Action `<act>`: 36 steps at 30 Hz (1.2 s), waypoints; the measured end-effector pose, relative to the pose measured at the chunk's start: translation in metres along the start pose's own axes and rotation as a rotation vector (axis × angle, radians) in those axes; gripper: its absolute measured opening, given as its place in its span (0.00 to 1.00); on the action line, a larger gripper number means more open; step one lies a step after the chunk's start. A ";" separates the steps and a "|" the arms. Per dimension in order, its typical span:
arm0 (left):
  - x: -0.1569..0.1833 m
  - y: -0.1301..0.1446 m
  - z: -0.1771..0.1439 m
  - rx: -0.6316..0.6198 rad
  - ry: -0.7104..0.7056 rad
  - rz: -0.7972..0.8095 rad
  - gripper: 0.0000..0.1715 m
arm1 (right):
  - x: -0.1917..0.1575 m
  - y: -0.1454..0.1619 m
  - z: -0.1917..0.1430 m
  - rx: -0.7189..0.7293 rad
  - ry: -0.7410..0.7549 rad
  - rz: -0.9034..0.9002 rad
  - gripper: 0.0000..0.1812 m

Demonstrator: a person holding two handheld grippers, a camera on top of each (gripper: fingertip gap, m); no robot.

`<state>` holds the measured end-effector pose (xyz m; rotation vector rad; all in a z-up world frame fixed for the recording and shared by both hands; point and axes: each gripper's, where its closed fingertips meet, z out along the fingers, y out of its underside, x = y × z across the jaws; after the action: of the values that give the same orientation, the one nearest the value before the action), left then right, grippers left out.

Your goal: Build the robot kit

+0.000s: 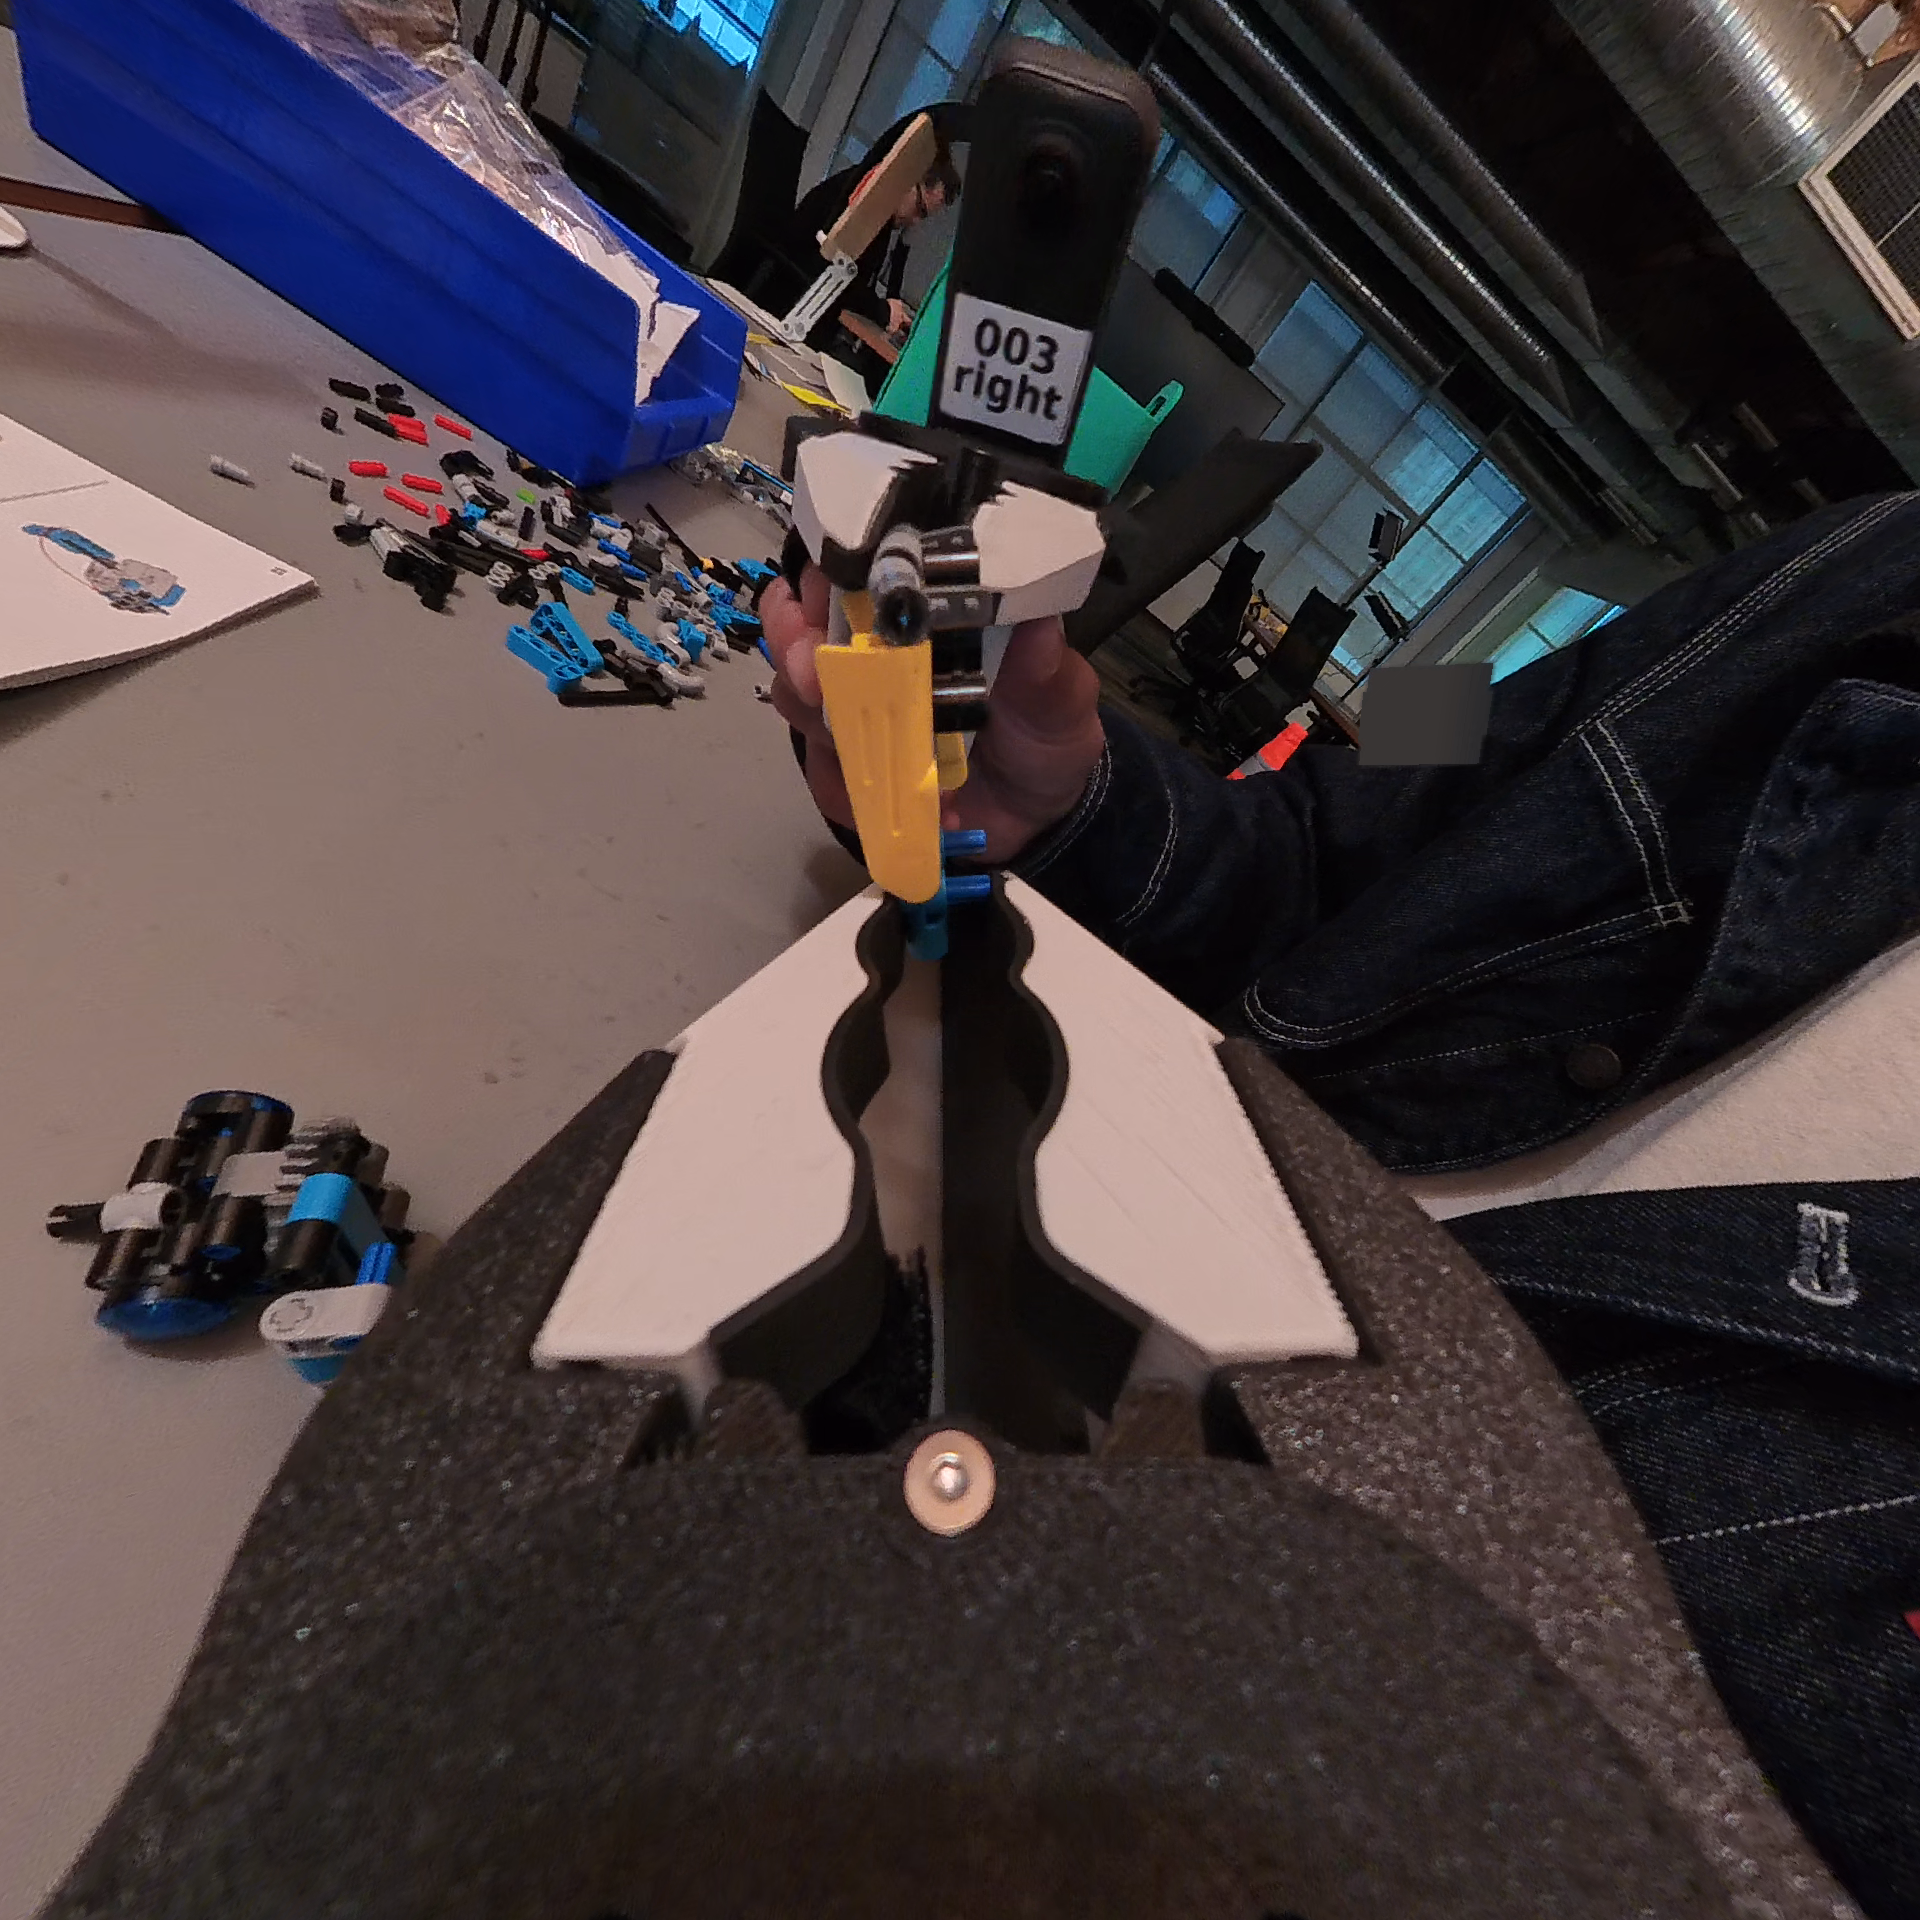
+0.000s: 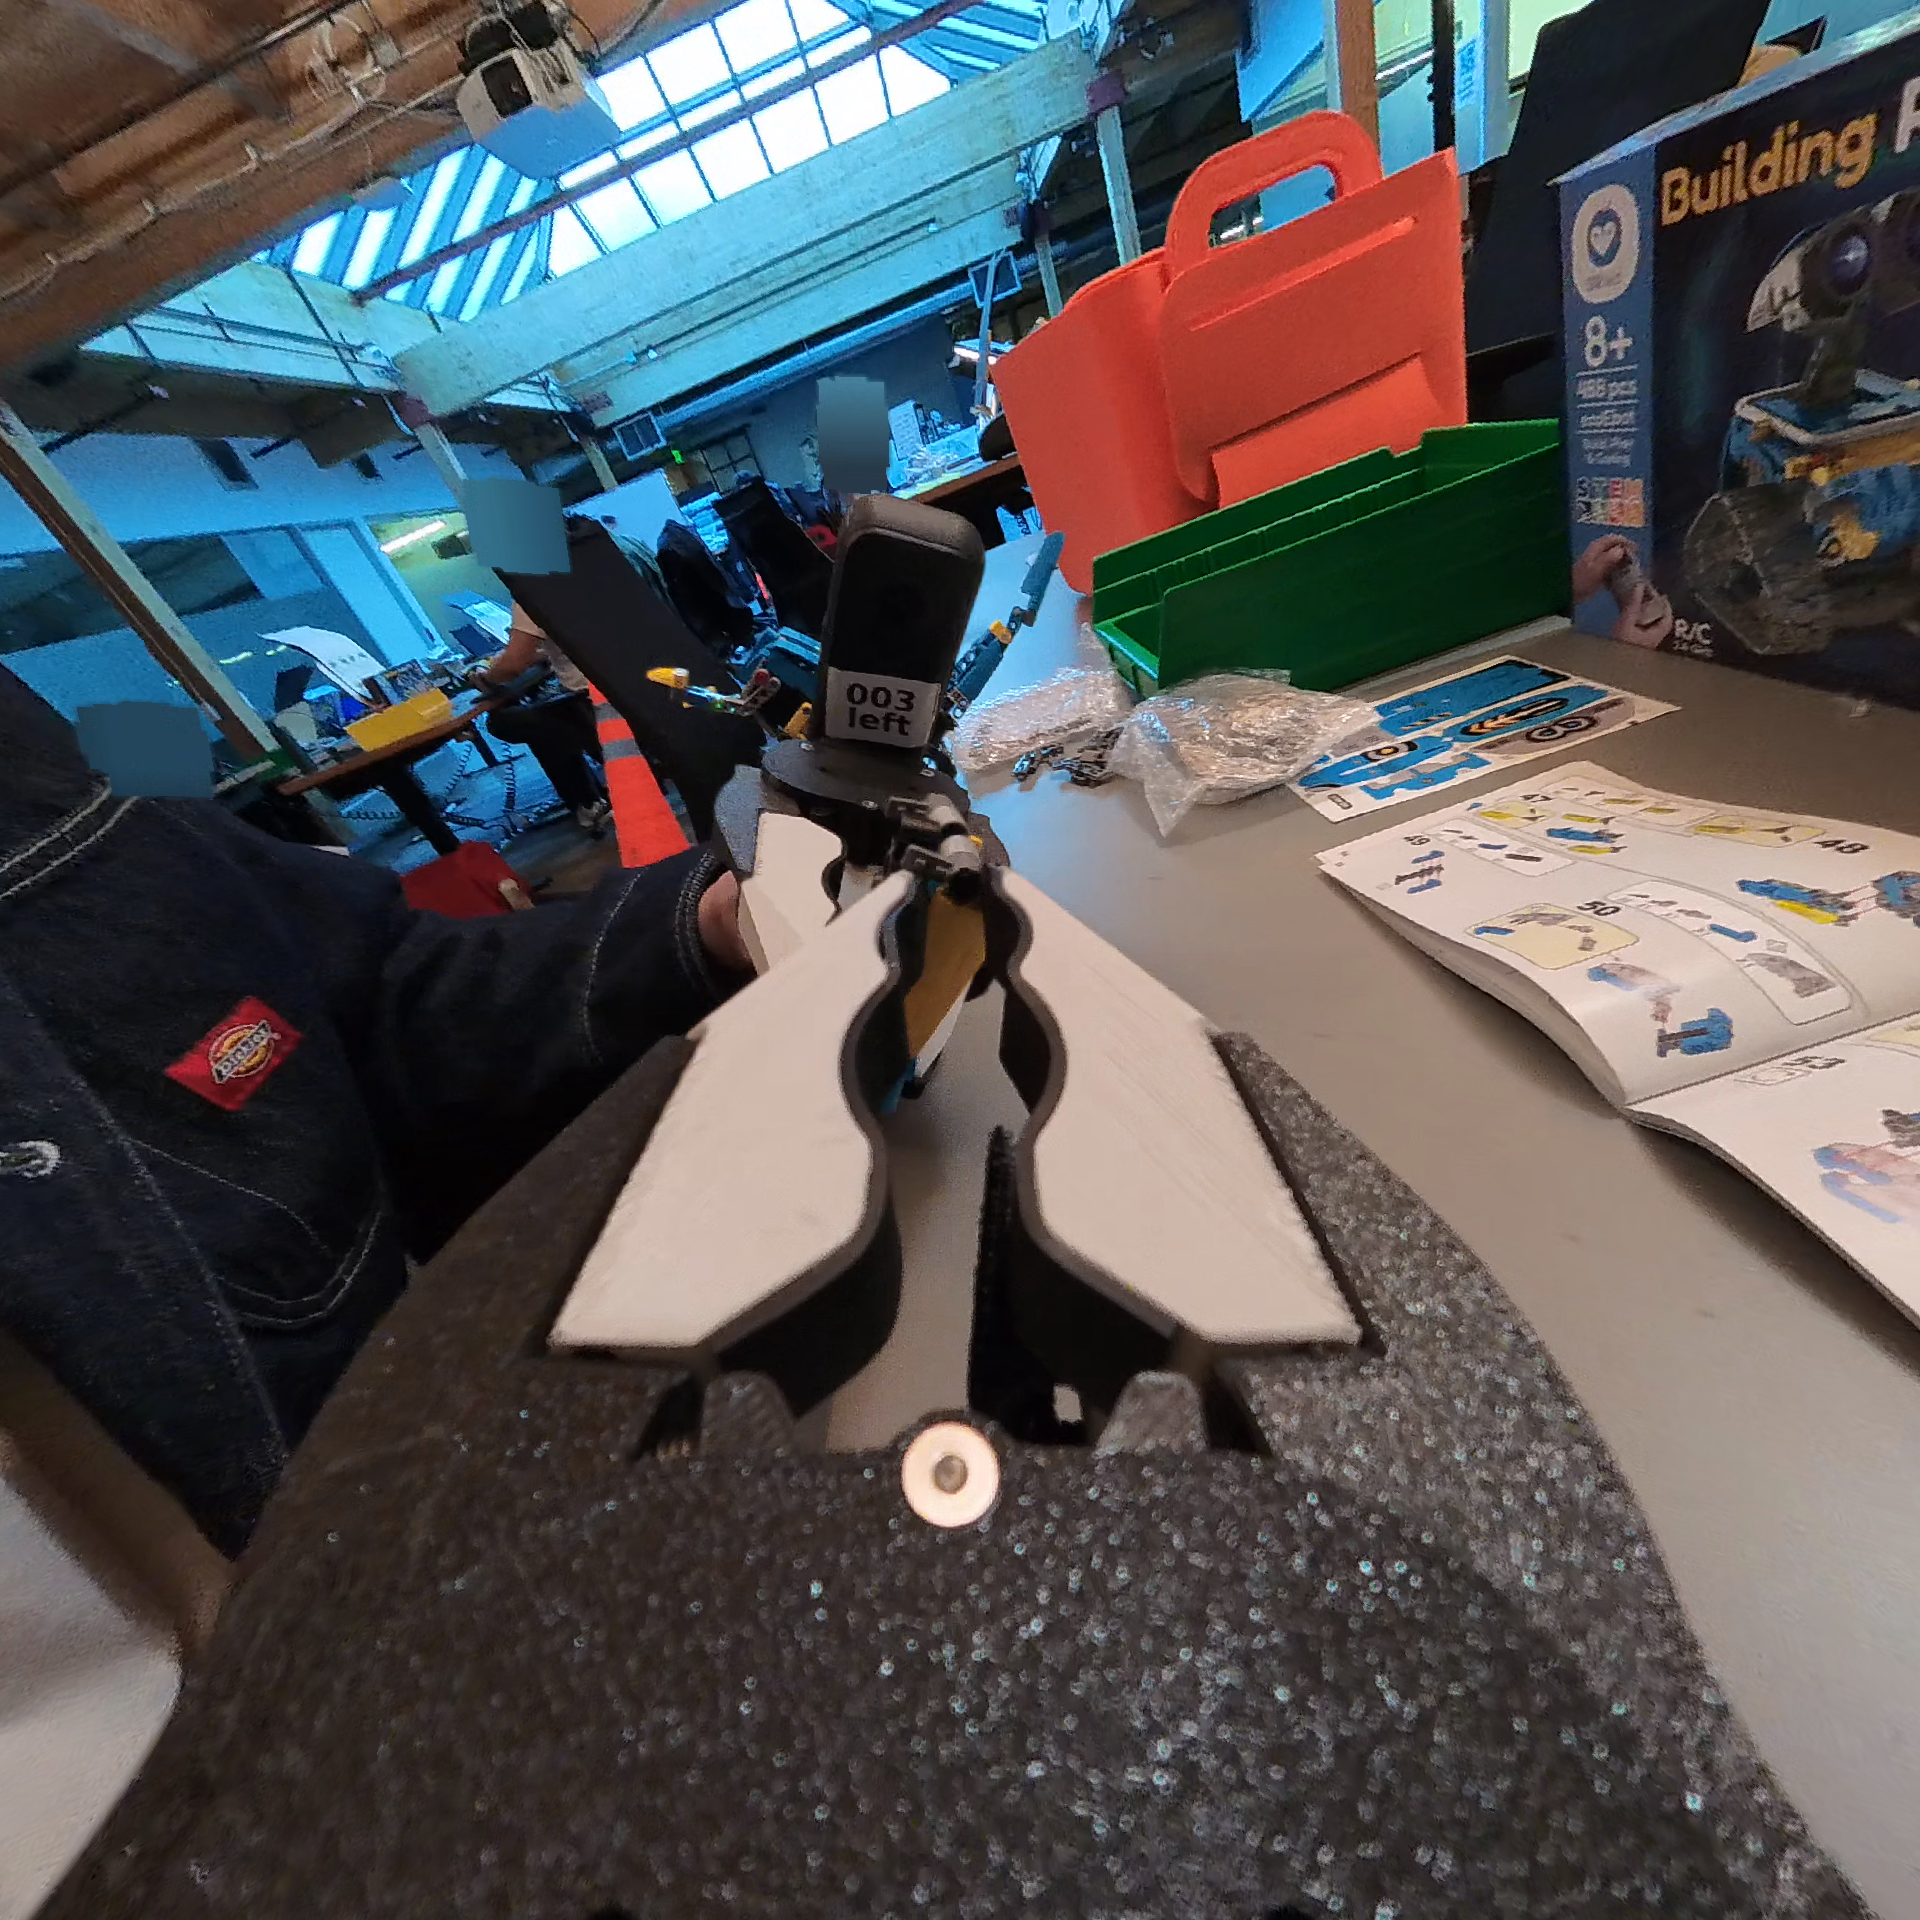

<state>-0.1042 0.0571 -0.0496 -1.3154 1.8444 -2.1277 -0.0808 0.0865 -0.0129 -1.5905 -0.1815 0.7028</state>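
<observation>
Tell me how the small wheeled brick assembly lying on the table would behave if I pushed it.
The wheeled assembly looks like light plastic, so it should slide or roll easily on the smooth table. Its loosely hanging white link suggests pieces may swing or pop off.

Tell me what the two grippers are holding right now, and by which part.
Both grip one small brick assembly: the left gripper pinches its blue end, the right gripper its black-and-grey end. The yellow panel hangs between them.

A shared workshop is indicated: behind the grey worktop (image 2: 1299,935), further desks, skylights (image 2: 665,135) and exposed ducting (image 1: 1704,114) are seen.
</observation>
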 end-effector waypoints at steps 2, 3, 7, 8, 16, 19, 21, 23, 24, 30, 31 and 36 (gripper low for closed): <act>0.002 -0.001 0.000 0.002 0.010 -0.002 0.09 | -0.001 -0.001 -0.001 0.010 -0.025 0.038 0.05; 0.001 0.000 0.000 0.001 0.014 -0.008 0.09 | -0.001 -0.001 -0.001 0.014 -0.037 0.058 0.05; -0.006 -0.005 -0.004 0.035 -0.007 -0.044 0.09 | 0.004 -0.002 -0.002 0.031 -0.027 0.069 0.07; -0.011 -0.007 -0.007 0.050 -0.027 -0.060 0.09 | 0.006 -0.004 -0.004 0.040 -0.016 0.070 0.10; -0.028 -0.013 -0.019 0.132 -0.020 -0.239 0.09 | 0.025 0.006 -0.004 -0.024 0.109 0.009 0.20; -0.037 0.003 -0.016 0.062 -0.059 -0.289 0.09 | 0.028 0.009 -0.007 -0.078 0.177 -0.129 0.20; -0.044 0.015 -0.015 0.008 -0.091 -0.317 0.09 | 0.026 0.013 -0.008 -0.132 0.203 -0.224 0.19; -0.045 0.018 -0.019 -0.003 -0.119 -0.300 0.09 | 0.032 0.021 -0.008 -0.184 0.261 -0.285 0.18; -0.047 0.016 -0.025 0.008 -0.152 -0.278 0.09 | 0.037 0.029 -0.007 -0.227 0.279 -0.287 0.18; -0.073 0.030 -0.088 0.029 -0.395 -0.362 0.09 | 0.066 0.088 0.017 -0.556 0.226 -0.194 0.24; -0.074 0.035 -0.093 0.026 -0.394 -0.407 0.09 | 0.070 0.094 0.023 -0.600 0.214 -0.218 0.24; -0.072 0.046 -0.102 0.011 -0.397 -0.516 0.09 | 0.072 0.109 0.044 -0.706 0.140 -0.314 0.21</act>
<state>-0.1419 0.1626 -0.1217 -2.2073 1.4439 -1.8478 -0.0774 0.1422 -0.1387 -2.2059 -0.6130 0.2818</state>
